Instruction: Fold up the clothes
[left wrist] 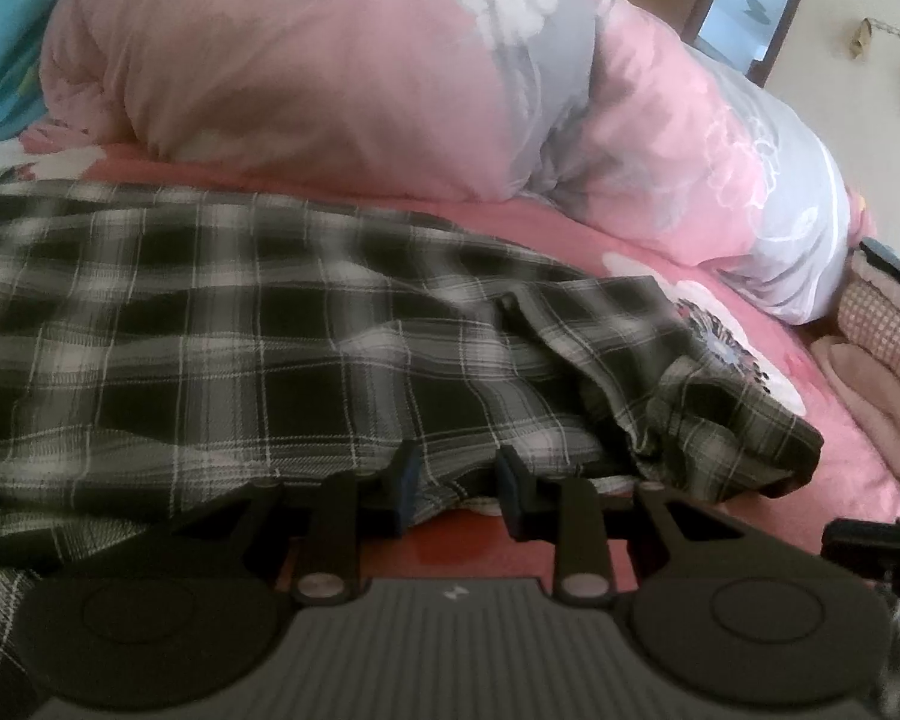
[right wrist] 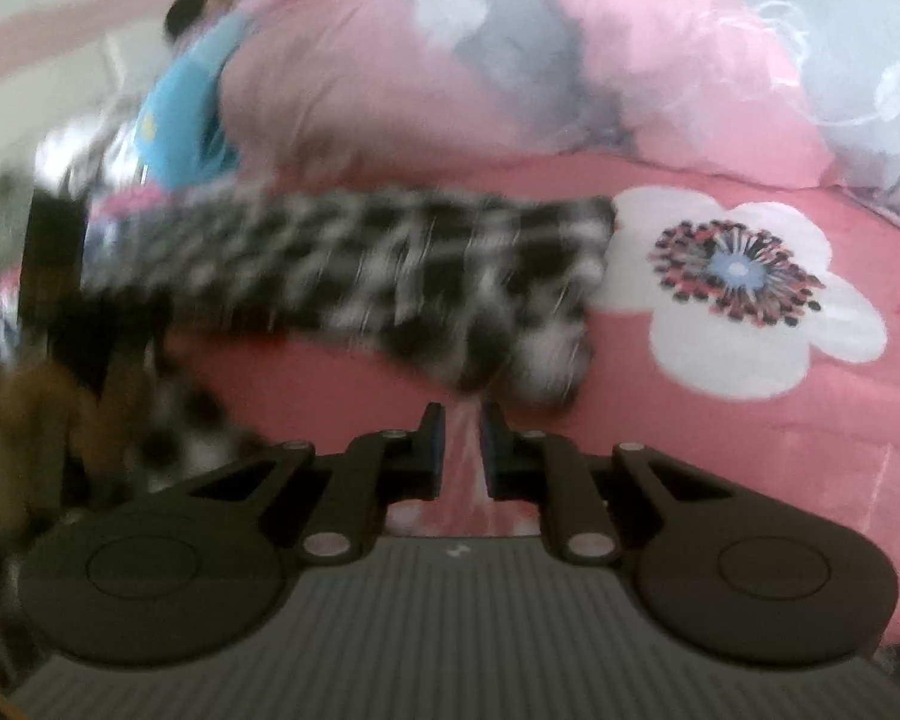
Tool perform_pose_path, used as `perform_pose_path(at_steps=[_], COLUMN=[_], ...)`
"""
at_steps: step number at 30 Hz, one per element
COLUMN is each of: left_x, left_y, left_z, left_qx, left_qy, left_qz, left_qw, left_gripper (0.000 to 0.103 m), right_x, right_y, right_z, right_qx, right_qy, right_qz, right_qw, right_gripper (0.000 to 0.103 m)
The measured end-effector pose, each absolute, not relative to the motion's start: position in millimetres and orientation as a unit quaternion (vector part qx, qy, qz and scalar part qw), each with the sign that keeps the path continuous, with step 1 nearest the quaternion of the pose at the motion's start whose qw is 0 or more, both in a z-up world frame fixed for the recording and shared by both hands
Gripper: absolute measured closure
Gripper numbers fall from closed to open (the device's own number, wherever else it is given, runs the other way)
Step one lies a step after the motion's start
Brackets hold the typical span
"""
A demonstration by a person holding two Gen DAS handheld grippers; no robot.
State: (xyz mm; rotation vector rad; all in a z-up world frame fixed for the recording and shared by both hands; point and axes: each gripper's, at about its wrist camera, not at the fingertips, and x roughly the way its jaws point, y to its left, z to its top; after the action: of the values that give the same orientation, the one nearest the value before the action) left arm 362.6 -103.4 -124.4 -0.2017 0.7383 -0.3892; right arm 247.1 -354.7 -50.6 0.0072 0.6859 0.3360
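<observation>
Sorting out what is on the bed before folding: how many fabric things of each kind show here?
Plaid garment: 1
Rolled pink-and-grey floral quilt: 1
Pink flowered bedsheet: 1
Stack of folded pinkish fabrics: 1
Total: 4

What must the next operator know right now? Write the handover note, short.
Left gripper: appears clamped on the near edge of the plaid garment.
Right gripper: jaws nearly closed, nothing between them, just short of the garment's right end.
Garment: spread lengthwise on the pink floral sheet, in front of the rolled quilt, right end rumpled.
Done: no clean fold visible yet.
Left: probably grip the right end, then fold.
</observation>
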Motion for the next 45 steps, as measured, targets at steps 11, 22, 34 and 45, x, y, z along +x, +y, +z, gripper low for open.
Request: perform_pose_path(at_steps=[11, 22, 34, 45], left_x=[360.4, 357.7, 357.3, 357.8], left_y=[-109.3, -113.9, -114.4, -115.8], left_z=[-123.4, -123.3, -124.2, -124.9], left_qx=[-0.079, -0.06, -0.059, -0.056], left_qy=[0.356, 0.353, 0.353, 0.351], left_qz=[-0.183, -0.179, -0.179, -0.178], left_qw=[0.913, 0.916, 0.917, 0.917], left_gripper=[0.073, 0.073, 0.073, 0.073], right_x=[313.8, 330.3, 250.8, 319.4], right_y=[-351.9, -341.2, -330.1, -331.0], right_z=[-25.4, -43.6, -23.6, -15.2], right_qx=[0.042, 0.062, -0.009, -0.008], right_qy=[0.299, 0.343, 0.321, 0.299], right_qz=[0.128, 0.136, 0.23, 0.167], right_qw=[0.945, 0.927, 0.919, 0.94], right_gripper=[0.048, 0.096, 0.097, 0.046])
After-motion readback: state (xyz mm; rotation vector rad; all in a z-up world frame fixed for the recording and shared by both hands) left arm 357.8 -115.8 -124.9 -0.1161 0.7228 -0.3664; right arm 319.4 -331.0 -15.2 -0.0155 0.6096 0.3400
